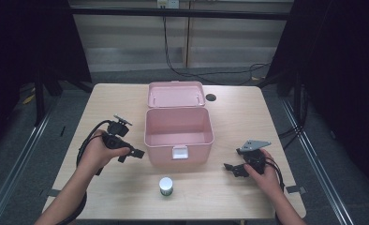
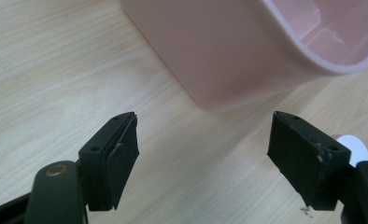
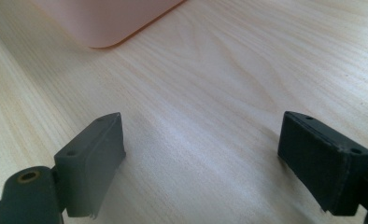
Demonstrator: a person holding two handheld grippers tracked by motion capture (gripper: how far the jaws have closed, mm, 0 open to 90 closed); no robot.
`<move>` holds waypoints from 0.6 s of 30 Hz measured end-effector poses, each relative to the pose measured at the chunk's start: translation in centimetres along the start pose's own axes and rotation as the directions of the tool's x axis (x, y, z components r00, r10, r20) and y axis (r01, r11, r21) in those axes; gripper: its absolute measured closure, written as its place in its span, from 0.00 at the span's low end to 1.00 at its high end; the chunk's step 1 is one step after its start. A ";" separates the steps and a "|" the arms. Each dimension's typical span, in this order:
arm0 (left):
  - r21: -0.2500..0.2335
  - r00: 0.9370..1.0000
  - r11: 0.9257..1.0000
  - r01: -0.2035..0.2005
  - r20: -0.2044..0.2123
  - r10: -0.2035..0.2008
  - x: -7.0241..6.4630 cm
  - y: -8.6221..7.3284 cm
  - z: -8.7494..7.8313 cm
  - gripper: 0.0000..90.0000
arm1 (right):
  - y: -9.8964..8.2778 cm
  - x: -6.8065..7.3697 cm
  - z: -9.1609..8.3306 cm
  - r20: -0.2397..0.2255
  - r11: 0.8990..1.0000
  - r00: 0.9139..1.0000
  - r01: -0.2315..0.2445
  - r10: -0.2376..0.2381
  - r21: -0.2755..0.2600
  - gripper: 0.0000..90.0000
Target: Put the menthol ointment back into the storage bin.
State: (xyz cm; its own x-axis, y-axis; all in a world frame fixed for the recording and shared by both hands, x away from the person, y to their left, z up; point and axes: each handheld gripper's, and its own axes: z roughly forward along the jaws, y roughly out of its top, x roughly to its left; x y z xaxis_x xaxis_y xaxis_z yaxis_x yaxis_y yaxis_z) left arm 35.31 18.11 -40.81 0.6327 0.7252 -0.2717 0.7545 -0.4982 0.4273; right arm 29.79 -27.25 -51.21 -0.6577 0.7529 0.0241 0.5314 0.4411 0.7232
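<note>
Pink plastic box [image 1: 179, 132] stands open in the middle of the bench [image 1: 248, 112], its lid [image 1: 176, 94] folded back and its inside bare as far as the high view shows. In front of it, near the person's edge, a small jar with a white cap [image 1: 166, 185] stands upright and apart from the box. The left gripper [image 1: 135, 153] hovers just left of the box with its jaws spread and nothing between them; in the left gripper view the white cap [image 2: 355, 148] peeks past one jaw. The right gripper [image 1: 229, 168] hangs low over bare wood to the right, likewise released. By my reading the packing has hardly begun: the box is ready, the jar is ungrasped, and picking it up and placing it inside remain.
</note>
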 end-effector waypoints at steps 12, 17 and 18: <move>0.047 0.999 0.998 -0.048 0.024 0.047 -1.6 -0.9 1.0 0.27 | 0.0 0.0 0.0 0.000 1.000 1.000 0.000 0.000 0.000 0.15; 0.069 0.997 0.995 -0.072 0.029 0.070 -2.3 -1.0 1.3 0.27 | 0.0 0.0 0.0 0.000 1.000 1.000 0.000 0.000 0.000 0.16; 0.070 0.997 0.995 -0.072 0.031 0.070 -2.5 -1.0 1.4 0.27 | 0.0 0.0 0.0 0.000 1.000 1.000 0.000 0.000 0.000 0.15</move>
State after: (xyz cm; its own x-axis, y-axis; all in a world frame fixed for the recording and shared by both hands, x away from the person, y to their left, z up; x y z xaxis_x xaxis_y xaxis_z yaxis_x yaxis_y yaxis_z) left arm 33.18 16.14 -41.75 0.6893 0.6731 -0.2678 0.7170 -0.5813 0.3847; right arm 29.79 -27.25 -51.21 -0.6576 0.7530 0.0239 0.5312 0.4410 0.7234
